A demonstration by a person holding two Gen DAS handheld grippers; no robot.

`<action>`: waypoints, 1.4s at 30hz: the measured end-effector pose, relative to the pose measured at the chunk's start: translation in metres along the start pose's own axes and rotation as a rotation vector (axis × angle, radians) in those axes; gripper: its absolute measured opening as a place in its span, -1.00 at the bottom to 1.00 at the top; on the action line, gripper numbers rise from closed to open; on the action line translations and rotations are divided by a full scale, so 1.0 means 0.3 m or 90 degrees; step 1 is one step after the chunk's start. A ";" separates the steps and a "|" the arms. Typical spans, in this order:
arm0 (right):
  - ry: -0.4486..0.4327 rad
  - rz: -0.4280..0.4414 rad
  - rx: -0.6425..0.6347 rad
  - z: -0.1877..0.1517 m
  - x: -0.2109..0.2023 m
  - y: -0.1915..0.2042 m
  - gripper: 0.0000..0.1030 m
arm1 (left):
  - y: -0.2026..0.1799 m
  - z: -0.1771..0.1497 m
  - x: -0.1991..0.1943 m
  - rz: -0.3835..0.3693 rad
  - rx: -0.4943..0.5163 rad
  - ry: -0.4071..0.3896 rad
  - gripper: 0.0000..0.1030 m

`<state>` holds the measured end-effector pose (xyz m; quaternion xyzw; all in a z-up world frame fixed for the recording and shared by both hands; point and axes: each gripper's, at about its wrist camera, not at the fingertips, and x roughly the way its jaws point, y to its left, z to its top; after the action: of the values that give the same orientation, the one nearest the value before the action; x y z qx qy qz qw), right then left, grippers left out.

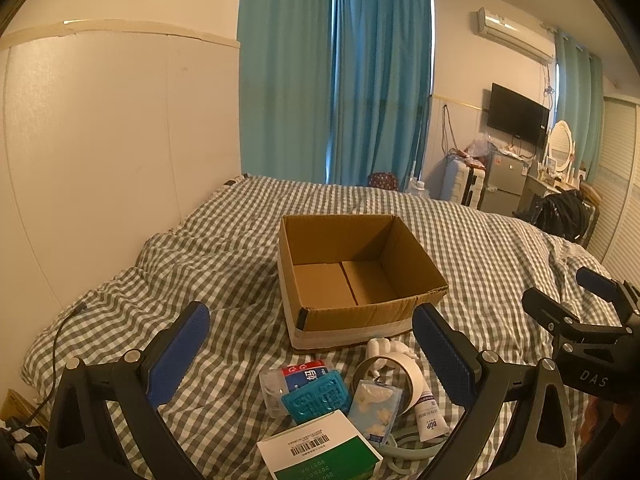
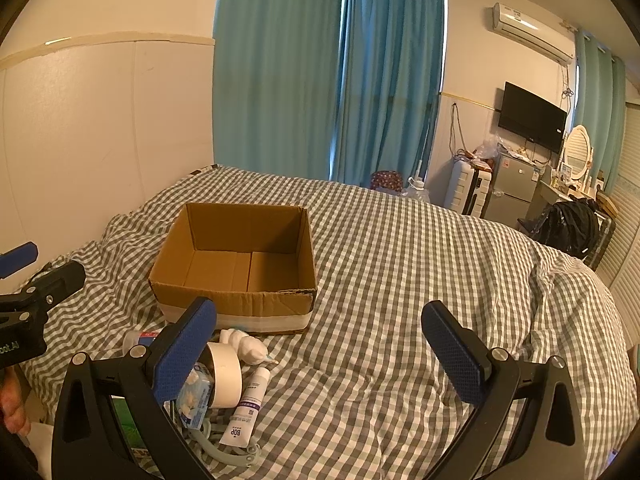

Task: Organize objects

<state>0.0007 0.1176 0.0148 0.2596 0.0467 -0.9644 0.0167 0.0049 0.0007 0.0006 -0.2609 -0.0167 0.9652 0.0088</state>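
An empty open cardboard box sits on the checked bed. In front of it lies a pile: a clear bottle with red-blue label, a teal mesh case, a tape roll, a tissue pack, a white BOP tube, a white figurine, and a green-white box. My left gripper is open above the pile. My right gripper is open and empty, right of the pile.
The grey-white checked duvet covers the bed, rumpled at the left. A white wall panel runs along the left. A black cable lies at the bed's left edge. Teal curtains, a fridge, a TV and a dresser stand beyond the bed.
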 end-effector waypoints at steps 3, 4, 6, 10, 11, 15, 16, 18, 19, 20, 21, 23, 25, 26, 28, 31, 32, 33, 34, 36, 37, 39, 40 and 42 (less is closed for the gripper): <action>0.000 0.003 0.001 -0.001 -0.001 -0.004 1.00 | -0.003 -0.001 0.003 -0.002 0.000 0.002 1.00; 0.000 0.003 0.002 -0.001 -0.001 -0.006 1.00 | -0.005 -0.001 0.001 -0.003 -0.001 0.001 1.00; 0.000 0.002 0.003 0.000 -0.001 -0.006 1.00 | -0.005 -0.001 0.001 -0.003 -0.001 0.002 1.00; 0.000 0.002 0.003 -0.001 -0.002 -0.009 1.00 | -0.004 -0.002 0.000 -0.002 -0.007 0.002 1.00; -0.001 0.002 0.002 -0.002 -0.003 -0.010 1.00 | -0.001 -0.001 0.003 -0.003 -0.009 0.003 1.00; -0.003 -0.004 -0.006 -0.005 -0.009 -0.010 1.00 | -0.001 0.000 0.008 -0.003 -0.013 0.003 1.00; -0.003 -0.005 -0.008 -0.006 -0.009 -0.010 1.00 | -0.003 -0.001 0.008 -0.003 -0.013 0.003 1.00; -0.001 -0.004 -0.011 -0.006 -0.008 -0.010 1.00 | -0.002 -0.001 0.009 -0.004 -0.013 0.003 1.00; 0.000 -0.003 -0.011 -0.005 -0.008 -0.011 1.00 | -0.005 -0.003 0.010 -0.006 -0.014 0.003 1.00; 0.000 -0.001 -0.011 -0.004 -0.008 -0.013 1.00 | -0.005 -0.001 0.015 -0.008 -0.015 0.005 1.00; 0.001 0.001 -0.012 -0.005 -0.009 -0.016 1.00 | -0.008 -0.003 0.021 -0.012 -0.018 0.007 1.00; 0.002 0.003 -0.015 -0.005 -0.007 -0.019 1.00 | -0.012 -0.006 0.034 -0.016 -0.023 0.013 1.00; 0.004 0.002 -0.020 -0.008 -0.005 -0.017 1.00 | -0.016 -0.009 0.049 -0.012 -0.025 0.019 1.00; 0.005 0.005 -0.022 -0.009 -0.005 -0.019 1.00 | -0.020 -0.011 0.055 -0.008 -0.023 0.020 1.00; 0.006 0.009 -0.025 -0.012 -0.004 -0.024 1.00 | -0.028 -0.015 0.064 0.000 -0.019 0.022 1.00; 0.008 0.019 -0.019 -0.012 -0.006 -0.041 1.00 | -0.034 -0.017 0.071 0.008 -0.023 0.025 1.00; 0.007 0.024 -0.014 -0.007 -0.010 -0.049 1.00 | -0.033 -0.018 0.074 0.016 -0.024 0.028 1.00; 0.001 0.025 -0.014 -0.002 -0.018 -0.053 1.00 | -0.035 -0.019 0.075 0.025 -0.024 0.032 1.00; -0.005 0.023 -0.018 0.005 -0.024 -0.055 1.00 | -0.035 -0.021 0.073 0.030 -0.023 0.033 1.00; -0.011 0.023 -0.028 0.015 -0.038 -0.053 1.00 | -0.036 -0.030 0.067 0.040 -0.022 0.037 1.00; -0.011 0.026 -0.029 0.018 -0.042 -0.056 1.00 | -0.035 -0.036 0.065 0.044 -0.022 0.043 1.00; -0.003 0.035 -0.030 0.017 -0.043 -0.064 1.00 | -0.035 -0.049 0.061 0.042 -0.024 0.055 1.00; 0.003 0.039 -0.030 0.014 -0.040 -0.067 1.00 | -0.034 -0.059 0.060 0.039 -0.025 0.064 1.00; 0.021 0.048 -0.032 -0.006 -0.029 -0.073 1.00 | -0.038 -0.082 0.064 0.049 -0.020 0.082 1.00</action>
<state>0.0078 0.1398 0.0194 0.2763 0.0611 -0.9573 0.0588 0.0008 0.0133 -0.0299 -0.3230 -0.0215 0.9456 -0.0317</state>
